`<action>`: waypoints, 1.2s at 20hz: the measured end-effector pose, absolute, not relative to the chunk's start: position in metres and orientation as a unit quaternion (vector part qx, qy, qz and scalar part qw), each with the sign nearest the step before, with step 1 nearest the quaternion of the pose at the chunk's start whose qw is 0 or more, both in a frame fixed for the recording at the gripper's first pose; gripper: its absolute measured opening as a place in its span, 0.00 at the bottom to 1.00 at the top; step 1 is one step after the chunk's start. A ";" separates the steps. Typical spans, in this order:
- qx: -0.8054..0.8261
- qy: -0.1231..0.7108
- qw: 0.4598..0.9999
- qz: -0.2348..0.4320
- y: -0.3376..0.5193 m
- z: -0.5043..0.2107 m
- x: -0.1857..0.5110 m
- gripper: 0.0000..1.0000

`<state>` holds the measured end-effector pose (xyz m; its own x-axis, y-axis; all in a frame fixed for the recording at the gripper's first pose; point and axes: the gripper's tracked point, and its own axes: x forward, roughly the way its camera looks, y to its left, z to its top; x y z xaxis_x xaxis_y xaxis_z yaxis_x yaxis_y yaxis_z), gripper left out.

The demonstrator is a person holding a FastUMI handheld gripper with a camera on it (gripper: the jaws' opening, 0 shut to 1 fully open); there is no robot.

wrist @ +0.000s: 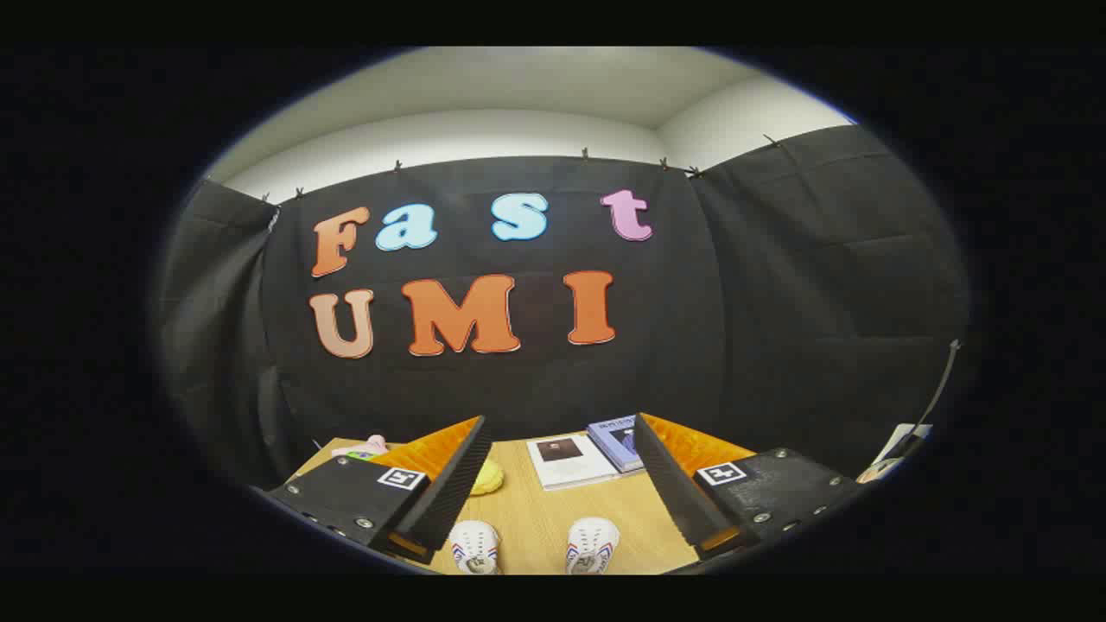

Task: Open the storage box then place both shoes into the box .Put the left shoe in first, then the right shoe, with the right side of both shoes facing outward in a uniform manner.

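I hold gripper [557, 471] high over wooden table [531, 510], fingers spread wide, grasping nothing. Two white shoes [475, 546] [592, 544] stand side by side below between fingers, toes toward booklets [570, 460]. Storage box I cannot see; I judge opening not begun.

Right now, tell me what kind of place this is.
Probably a staged recording booth, not a home: black cloth wall clipped up around a wooden table holding two white shoes and books. The claw hangs open above the shoes.
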<state>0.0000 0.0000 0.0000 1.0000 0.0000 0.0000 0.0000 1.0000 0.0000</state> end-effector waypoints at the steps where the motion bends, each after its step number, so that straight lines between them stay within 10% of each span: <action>1: 0.000 0.000 1.000 0.000 0.000 0.000 -0.001 0.98; 24: -0.003 0.020 1.000 0.015 0.011 -0.017 -0.007 0.98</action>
